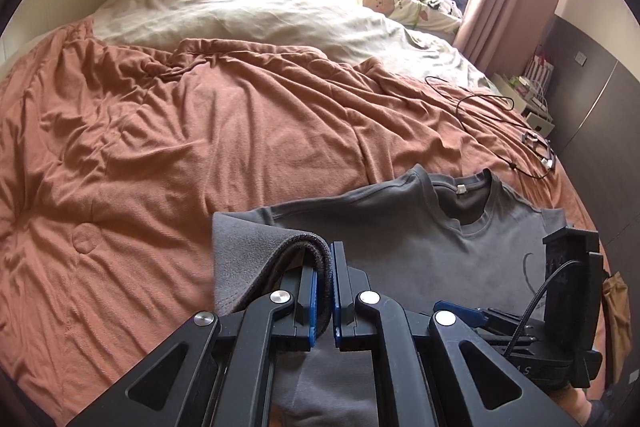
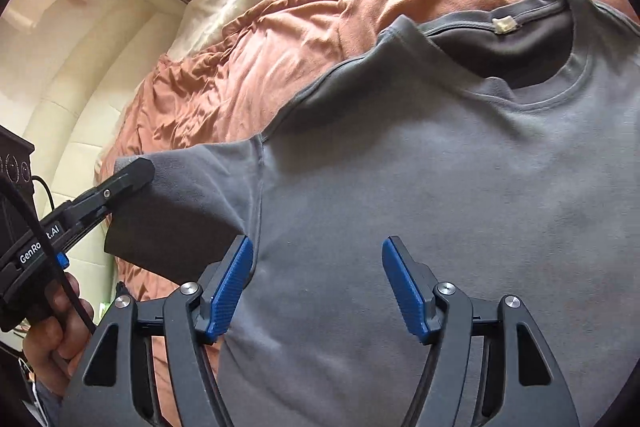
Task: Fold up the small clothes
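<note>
Two tongs | left [image 1: 325,291] pinches sleeve [image 2: 192,195] | right [image 2: 316,283] wide over shirt [image 2: 440,187]

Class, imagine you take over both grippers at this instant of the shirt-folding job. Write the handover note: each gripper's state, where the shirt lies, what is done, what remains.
Left gripper: shut on the sleeve of the grey T-shirt, lifting it off the bedspread.
Right gripper: open, empty, hovering over the shirt's chest.
The shirt lies front up on the bedspread, collar away from you.
Done: sleeve picked up.
Left: probably fold this sleeve inward, then the other side, then the body.
</note>
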